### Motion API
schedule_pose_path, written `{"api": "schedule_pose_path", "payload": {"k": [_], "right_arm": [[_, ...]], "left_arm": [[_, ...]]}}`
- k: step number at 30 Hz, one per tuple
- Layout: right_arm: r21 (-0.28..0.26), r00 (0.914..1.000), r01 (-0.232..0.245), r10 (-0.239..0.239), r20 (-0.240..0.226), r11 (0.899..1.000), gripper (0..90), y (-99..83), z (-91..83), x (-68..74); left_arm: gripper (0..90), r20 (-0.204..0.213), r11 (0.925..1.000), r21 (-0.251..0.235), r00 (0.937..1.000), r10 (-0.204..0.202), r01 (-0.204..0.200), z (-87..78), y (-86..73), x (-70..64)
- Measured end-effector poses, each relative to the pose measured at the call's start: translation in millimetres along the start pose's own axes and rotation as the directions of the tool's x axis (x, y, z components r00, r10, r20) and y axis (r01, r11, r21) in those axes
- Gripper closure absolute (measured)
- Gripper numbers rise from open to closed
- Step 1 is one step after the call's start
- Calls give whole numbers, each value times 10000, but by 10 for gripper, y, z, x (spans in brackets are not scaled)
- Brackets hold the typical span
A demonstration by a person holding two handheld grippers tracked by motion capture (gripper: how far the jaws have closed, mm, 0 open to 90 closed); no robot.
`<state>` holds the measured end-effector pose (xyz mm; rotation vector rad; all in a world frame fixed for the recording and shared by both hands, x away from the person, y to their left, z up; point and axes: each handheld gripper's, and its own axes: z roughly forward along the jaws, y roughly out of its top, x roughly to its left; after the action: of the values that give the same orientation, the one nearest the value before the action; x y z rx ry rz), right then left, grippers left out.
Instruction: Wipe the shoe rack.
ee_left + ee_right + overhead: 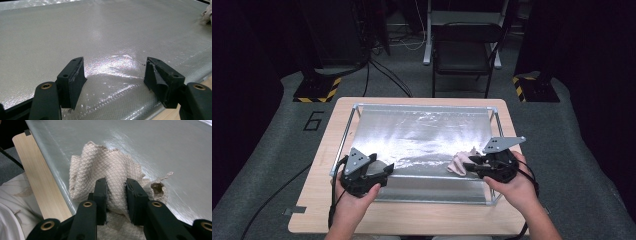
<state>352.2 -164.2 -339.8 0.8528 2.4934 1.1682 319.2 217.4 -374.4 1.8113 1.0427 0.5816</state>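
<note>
A crumpled beige quilted cloth (pixel 460 162) lies on a shiny silver sheet (pixel 422 135) stretched over a metal frame on the table. My right gripper (pixel 473 165) is at the sheet's near right part, shut on a bunched fold of the cloth (pixel 110 172), which spreads beyond both jaws. One corner of the cloth has a hole with a frayed thread. My left gripper (pixel 384 170) is held by a hand at the sheet's near left edge. Its jaws stand wide apart just above the silver sheet (pixel 100 35), with nothing between the pads, so my left gripper (pixel 115 72) is open.
The metal frame (pixel 343 140) sits on a light wooden table (pixel 319 210). A black folding chair (pixel 464 47) stands beyond the far edge, flanked by stand bases with yellow-black tape (pixel 314 90). Black cables trail from both grippers. A person's light clothing (pixel 10 202) shows beside the table edge.
</note>
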Motion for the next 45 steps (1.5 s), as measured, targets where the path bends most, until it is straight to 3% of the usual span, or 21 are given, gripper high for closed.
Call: {"api": "schedule_pose_path", "payload": {"k": [8,12,13,18,33,34,45], "right_arm": [[-75,9969,-374,378,689,9993,718,-197,-243,-120],[-184,9950,-584,597,804,9981,719,-251,-299,-165],[-76,9964,-457,461,709,9989,719,-256,-310,-185],[-357,9945,-742,766,713,9966,720,-264,-273,-211],[-433,9956,-566,596,728,9975,719,-119,-90,-126],[-301,9970,-359,378,674,9989,719,-112,-94,-134],[-454,9957,-440,475,801,9980,721,-144,-127,-132]], "left_arm": [[321,-10,10000,-7,10000,-45,45,-2,-2,-3],[321,-10,10000,-41,10000,-42,42,-5,-6,-4],[321,-10,10000,-49,10000,-35,35,-5,-7,-1],[321,-55,10000,-66,10000,-54,54,-12,-9,10],[321,-333,9994,-164,9990,-297,292,-103,-59,188],[321,-317,9994,-161,9990,-305,300,-106,-61,192],[323,-281,9994,-180,9992,-284,279,-111,-67,195]]}}
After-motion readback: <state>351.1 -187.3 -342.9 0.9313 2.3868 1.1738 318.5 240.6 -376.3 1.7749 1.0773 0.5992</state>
